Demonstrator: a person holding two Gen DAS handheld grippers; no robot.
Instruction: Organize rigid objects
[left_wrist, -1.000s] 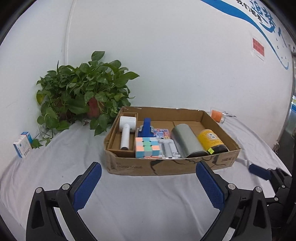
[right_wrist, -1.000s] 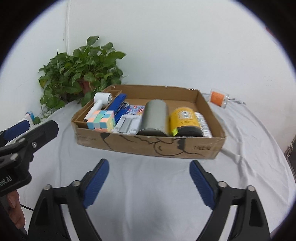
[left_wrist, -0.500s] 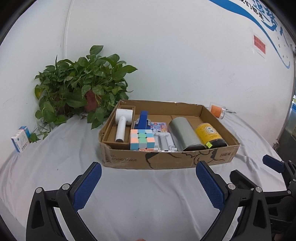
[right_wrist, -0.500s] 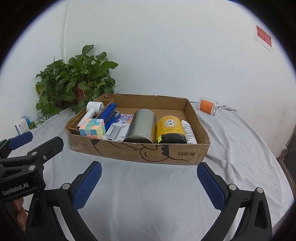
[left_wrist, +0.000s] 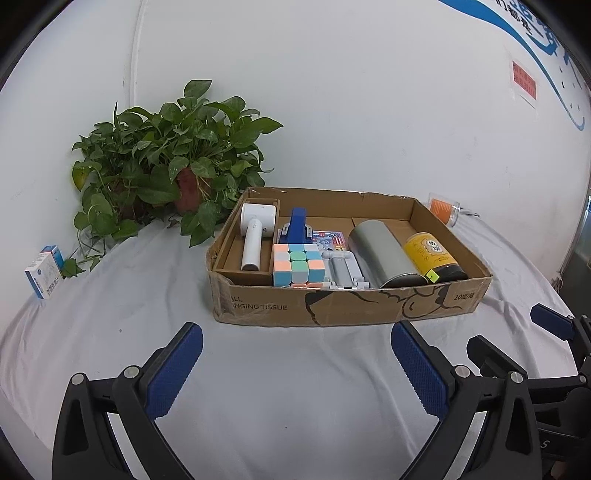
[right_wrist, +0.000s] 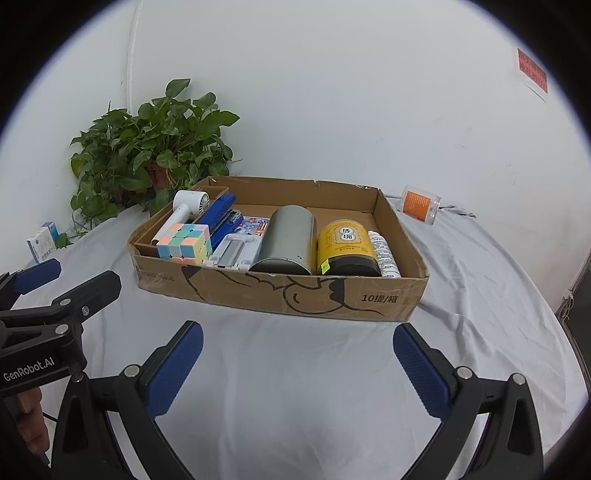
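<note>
One table (left_wrist: 295, 387) under a white cloth, one white wall (left_wrist: 351, 92) behind it. One cardboard box (left_wrist: 332, 306) sits mid-table, open top, all packed items inside it. One potted plant (left_wrist: 166, 158) stands at the box's back left corner, near the wall. Two grippers, both released, jaws spread wide, holding nothing, both hovering over bare cloth in front of the box: left gripper (left_wrist: 297, 354) and right gripper (right_wrist: 298, 352); the right one also shows at the right edge of the left wrist view, the left one at the left edge of the right wrist view, with a bit of a hand (right_wrist: 31, 417) under it. In the box, left to right: one white handheld fan (left_wrist: 256, 232) lying in a small inner tray, one blue stapler (left_wrist: 297, 229), one pastel cube (left_wrist: 298, 264) at the front wall, one grey-white folding stand (left_wrist: 343, 271) just beside the cube, one flat printed card (left_wrist: 328, 238) under them, one silver can (left_wrist: 384, 254) on its side, one yellow jar (left_wrist: 430, 254) on its side touching the can, one slim white bottle (right_wrist: 384, 254) between jar and right wall, seen only from the right wrist. Outside the box: one orange clear container (left_wrist: 443, 208) lying behind the right corner, one small blue-white carton (left_wrist: 46, 271) far left near the plant's trailing leaves.
</note>
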